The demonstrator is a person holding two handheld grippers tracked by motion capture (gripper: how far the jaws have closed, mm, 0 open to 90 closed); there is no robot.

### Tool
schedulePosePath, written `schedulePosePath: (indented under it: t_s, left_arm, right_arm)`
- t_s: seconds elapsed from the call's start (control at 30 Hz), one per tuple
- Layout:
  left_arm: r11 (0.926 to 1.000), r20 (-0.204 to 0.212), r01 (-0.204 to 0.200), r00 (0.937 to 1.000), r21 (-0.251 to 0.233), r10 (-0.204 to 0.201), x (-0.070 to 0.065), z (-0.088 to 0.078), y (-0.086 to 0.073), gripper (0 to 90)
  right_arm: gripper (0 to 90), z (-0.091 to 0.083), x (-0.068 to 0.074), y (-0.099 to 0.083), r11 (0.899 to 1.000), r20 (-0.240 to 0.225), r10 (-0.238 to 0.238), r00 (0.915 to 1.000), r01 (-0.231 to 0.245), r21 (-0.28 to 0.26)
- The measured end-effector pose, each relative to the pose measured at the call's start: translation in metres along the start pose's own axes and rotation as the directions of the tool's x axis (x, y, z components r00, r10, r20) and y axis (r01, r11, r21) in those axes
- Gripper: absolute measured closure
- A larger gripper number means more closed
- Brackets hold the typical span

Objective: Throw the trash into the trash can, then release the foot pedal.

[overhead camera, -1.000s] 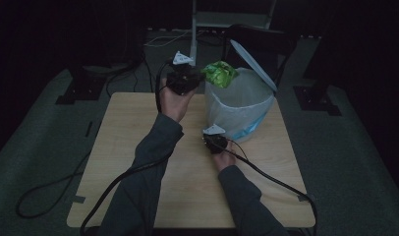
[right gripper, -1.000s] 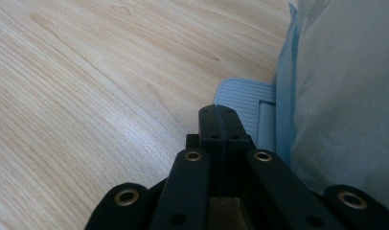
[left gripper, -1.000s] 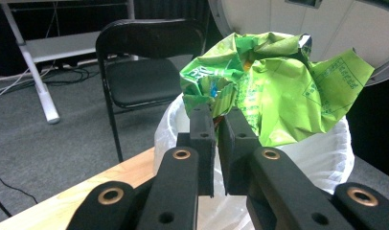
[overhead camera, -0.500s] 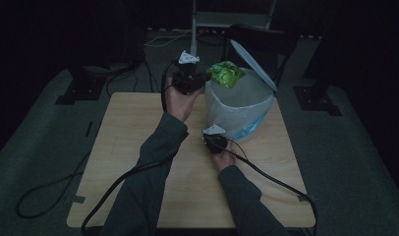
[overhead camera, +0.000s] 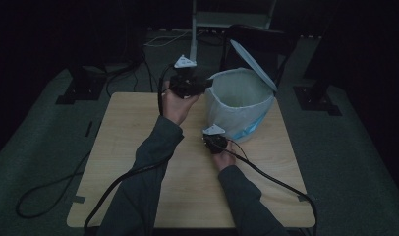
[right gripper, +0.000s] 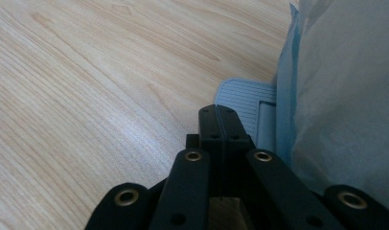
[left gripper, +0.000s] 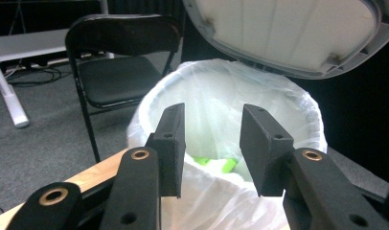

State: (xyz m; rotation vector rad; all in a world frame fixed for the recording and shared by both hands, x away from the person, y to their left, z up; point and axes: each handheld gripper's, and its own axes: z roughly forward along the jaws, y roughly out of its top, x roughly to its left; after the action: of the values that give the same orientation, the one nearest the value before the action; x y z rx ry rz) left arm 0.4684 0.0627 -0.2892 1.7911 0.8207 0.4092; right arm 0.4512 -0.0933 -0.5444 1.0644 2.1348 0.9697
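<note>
Work in hand: a green crumpled item [left gripper: 212,164] was being dropped into a lined pedal bin [overhead camera: 239,105] on the wooden table [overhead camera: 138,147].
Left gripper [overhead camera: 206,84]: held at the bin's rim; its jaws had just been opening, with nothing between them.
Right gripper [overhead camera: 213,141]: jaws closed together, pressed on the bin's pedal [right gripper: 243,103], lid [left gripper: 288,33] up.
Green item: lying inside the liner.
Done: the drop, judged complete.
Left: pedal release, lid closing.

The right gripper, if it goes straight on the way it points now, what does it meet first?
Probably the grey pedal at the foot of the bin; the shut right gripper points low along the table toward it.
</note>
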Motion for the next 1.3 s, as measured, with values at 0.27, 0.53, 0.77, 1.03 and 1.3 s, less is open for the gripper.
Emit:
schedulePosePath:
  t_s: [0.27, 0.53, 0.77, 1.03, 1.3]
  left_arm:
    - [0.9994, -0.022, 0.034, 0.9992, -0.009, -0.034, 0.013, -0.012, -0.009, 61.9]
    - [0.9989, -0.022, 0.043, 0.9988, -0.016, -0.044, 0.015, -0.015, -0.013, 61.4]
    - [0.9985, -0.030, 0.048, 0.9983, -0.028, -0.049, 0.019, -0.019, -0.015, 58.8]
    - [0.9985, -0.053, 0.052, 0.9972, -0.018, -0.053, 0.025, -0.024, -0.022, 56.6]
    - [0.9968, -0.075, 0.079, 0.9940, -0.017, -0.080, 0.036, -0.030, -0.031, 55.6]
  right_arm:
    - [90.0, 0.000, 0.000, 0.000, 1.000, 0.005, -0.004, 1.0000, 0.004, -0.003]
    - [90.0, 0.000, 0.000, -0.001, 1.000, 0.004, -0.002, 1.0000, 0.002, -0.004]
    - [90.0, 0.000, 0.000, -0.001, 1.000, 0.004, 0.000, 1.0000, 0.000, -0.003]
    - [90.0, 0.000, 0.000, -0.001, 1.000, 0.005, 0.000, 1.0000, 0.000, -0.004]
    - [90.0, 0.000, 0.000, -0.001, 1.000, 0.004, -0.002, 1.0000, 0.002, -0.004]
